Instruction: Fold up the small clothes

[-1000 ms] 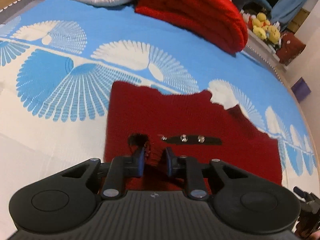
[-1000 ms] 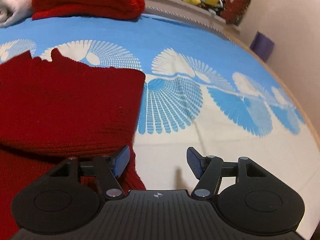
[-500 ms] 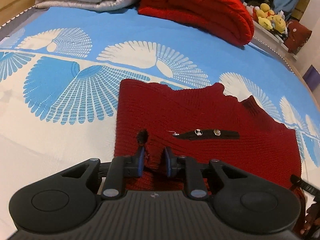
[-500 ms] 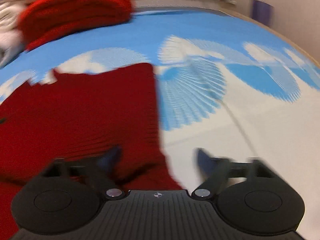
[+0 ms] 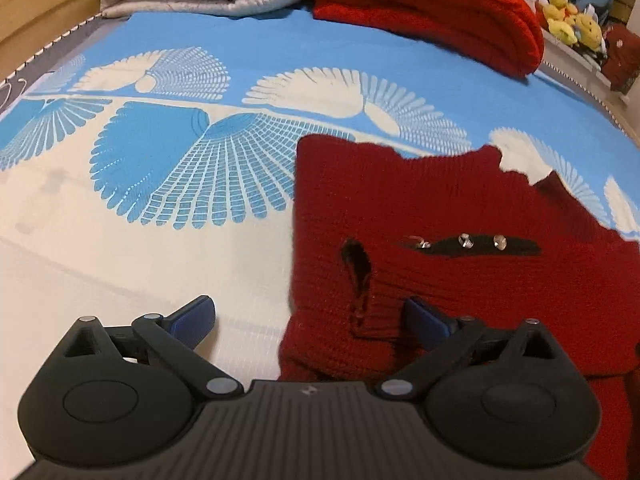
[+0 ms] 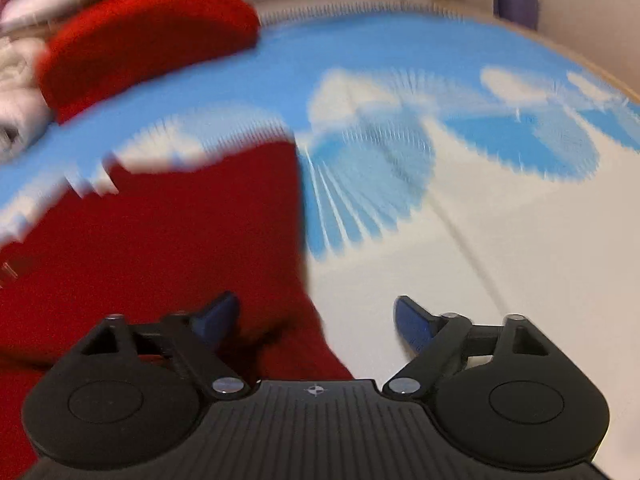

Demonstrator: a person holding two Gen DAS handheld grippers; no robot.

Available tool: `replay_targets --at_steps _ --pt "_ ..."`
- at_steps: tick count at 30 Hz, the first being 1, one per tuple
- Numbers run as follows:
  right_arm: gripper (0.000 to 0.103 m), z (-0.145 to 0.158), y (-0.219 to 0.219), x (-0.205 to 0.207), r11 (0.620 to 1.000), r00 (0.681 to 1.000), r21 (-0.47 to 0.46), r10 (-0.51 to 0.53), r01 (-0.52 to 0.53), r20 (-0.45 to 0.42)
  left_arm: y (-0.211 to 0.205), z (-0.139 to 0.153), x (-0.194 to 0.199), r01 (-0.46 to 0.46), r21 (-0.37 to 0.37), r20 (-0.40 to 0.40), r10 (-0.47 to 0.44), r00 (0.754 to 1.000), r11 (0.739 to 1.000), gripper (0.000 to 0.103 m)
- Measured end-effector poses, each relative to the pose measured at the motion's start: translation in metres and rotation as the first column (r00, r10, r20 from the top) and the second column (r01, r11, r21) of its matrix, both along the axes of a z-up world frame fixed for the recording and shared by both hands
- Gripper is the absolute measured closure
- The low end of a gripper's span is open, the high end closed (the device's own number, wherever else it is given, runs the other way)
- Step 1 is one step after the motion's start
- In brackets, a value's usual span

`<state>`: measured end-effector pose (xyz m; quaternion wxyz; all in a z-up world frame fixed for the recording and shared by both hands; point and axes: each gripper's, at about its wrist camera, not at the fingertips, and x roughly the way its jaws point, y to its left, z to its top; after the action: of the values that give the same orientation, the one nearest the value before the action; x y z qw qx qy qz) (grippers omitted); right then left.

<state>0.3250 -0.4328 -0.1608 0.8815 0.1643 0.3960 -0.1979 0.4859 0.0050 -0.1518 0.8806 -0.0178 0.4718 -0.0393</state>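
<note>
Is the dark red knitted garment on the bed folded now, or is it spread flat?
Folded, at least once. The dark red garment lies doubled, its near edge thick and rolled over a lower layer. Further folds: cannot tell.

The view is motion-blurred. The right hand-held gripper [image 6: 316, 316] has its jaws spread wide, having just been opening, and its blue pads [image 6: 412, 320] press on nothing. The near right corner of a dark red knitted garment [image 6: 168, 240] lies between them, spread flat on a bed cover [image 6: 460, 240] printed with blue and white fans. Farther back sits a folded bright red blanket [image 6: 148, 40], with pale bedding [image 6: 16, 92] beside it.
</note>
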Motion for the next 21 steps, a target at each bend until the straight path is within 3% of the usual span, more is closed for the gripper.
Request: replay_targets --at_steps 1,6,13,18,21 --pt "0.013 0.005 0.0 0.0 1.0 1.0 0.005 -0.005 0.005 0.001 -0.001 0.001 0.0 0.003 0.012 0.001 -0.003 1.0 1.0 0.0" --pt "0.016 0.043 0.005 -0.014 0.999 0.983 0.006 0.043 -0.045 0.177 -0.006 0.012 -0.007 0.041 0.044 0.033 -0.042 0.999 0.998 0.0" --pt "0.016 0.072 0.009 -0.063 0.996 0.954 0.015 0.082 -0.09 0.289 0.002 0.026 -0.046 0.124 0.064 0.059 -0.128 0.99 0.99 0.0" --pt "0.014 0.084 0.024 -0.132 0.992 0.949 -0.008 0.12 -0.123 0.293 0.026 0.036 -0.111 0.143 0.05 0.065 -0.146 0.987 0.989 0.0" --pt "0.014 0.076 0.027 -0.178 0.995 0.964 0.017 0.092 -0.099 0.25 0.05 0.028 -0.161 0.115 0.019 0.035 -0.115 0.993 0.993 0.0"
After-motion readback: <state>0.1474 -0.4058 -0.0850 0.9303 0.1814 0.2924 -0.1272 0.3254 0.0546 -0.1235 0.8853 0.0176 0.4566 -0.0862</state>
